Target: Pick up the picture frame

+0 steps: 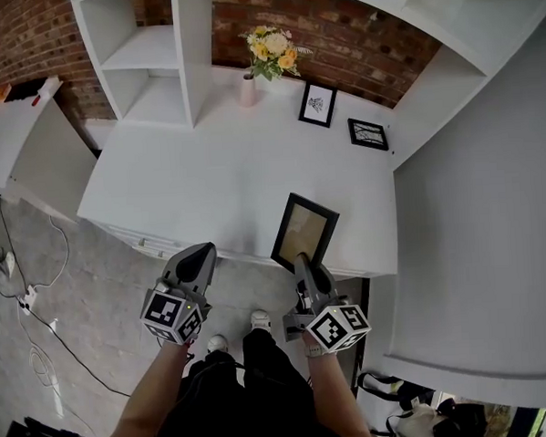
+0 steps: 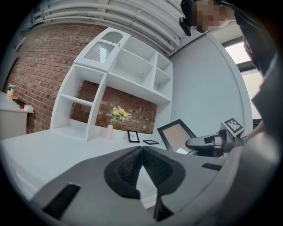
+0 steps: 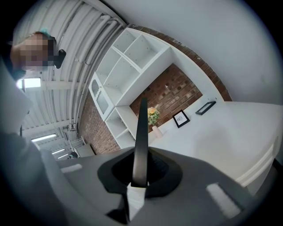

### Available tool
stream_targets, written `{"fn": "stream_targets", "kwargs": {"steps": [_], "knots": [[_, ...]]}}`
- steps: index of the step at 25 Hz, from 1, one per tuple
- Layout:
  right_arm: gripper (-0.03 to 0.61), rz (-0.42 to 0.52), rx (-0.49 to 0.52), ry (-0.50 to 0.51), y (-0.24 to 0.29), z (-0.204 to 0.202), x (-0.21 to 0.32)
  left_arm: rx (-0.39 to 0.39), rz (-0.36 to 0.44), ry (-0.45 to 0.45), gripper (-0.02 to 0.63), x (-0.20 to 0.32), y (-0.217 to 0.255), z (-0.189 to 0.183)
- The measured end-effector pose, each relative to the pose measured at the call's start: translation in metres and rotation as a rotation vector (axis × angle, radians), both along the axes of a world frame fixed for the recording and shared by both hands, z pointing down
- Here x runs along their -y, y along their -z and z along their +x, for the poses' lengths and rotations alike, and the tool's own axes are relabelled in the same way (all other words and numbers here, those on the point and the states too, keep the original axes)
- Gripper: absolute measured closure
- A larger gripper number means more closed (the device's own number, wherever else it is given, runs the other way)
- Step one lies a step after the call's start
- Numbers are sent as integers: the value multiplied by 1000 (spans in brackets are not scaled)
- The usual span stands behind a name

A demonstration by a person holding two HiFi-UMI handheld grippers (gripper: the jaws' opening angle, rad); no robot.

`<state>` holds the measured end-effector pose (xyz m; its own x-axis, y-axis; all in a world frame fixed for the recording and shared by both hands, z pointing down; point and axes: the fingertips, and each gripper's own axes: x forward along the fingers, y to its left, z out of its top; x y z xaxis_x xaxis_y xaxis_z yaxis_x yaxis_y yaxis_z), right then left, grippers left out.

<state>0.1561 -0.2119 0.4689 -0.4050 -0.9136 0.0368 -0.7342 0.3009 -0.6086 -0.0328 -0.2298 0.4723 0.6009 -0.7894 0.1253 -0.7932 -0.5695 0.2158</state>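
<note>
The right gripper (image 1: 301, 259) is clamping its fingers (image 3: 160, 171) on the lower edge of the black picture frame (image 1: 304, 230). The frame is standing tilted over the near right part of the white counter (image 1: 189, 185), with its tan panel facing up. The left gripper (image 1: 200, 253) is hovering just to its left over the counter's front edge, fingers pressing together on nothing, while a vase of yellow flowers (image 1: 266, 58) and a small framed print (image 1: 317, 104) are sitting near the brick wall (image 1: 336, 36).

white shelving (image 1: 159, 54) and counter (image 1: 189, 185) against brick wall (image 1: 26, 39); grey floor (image 1: 86, 314).
</note>
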Motion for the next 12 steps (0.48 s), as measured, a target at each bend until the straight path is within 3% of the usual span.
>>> {"fn": "stream_targets", "kwargs": {"steps": [12], "knots": [[555, 122, -169, -12, 36, 5, 1, -13, 51, -8, 604, 6, 30, 4]]}}
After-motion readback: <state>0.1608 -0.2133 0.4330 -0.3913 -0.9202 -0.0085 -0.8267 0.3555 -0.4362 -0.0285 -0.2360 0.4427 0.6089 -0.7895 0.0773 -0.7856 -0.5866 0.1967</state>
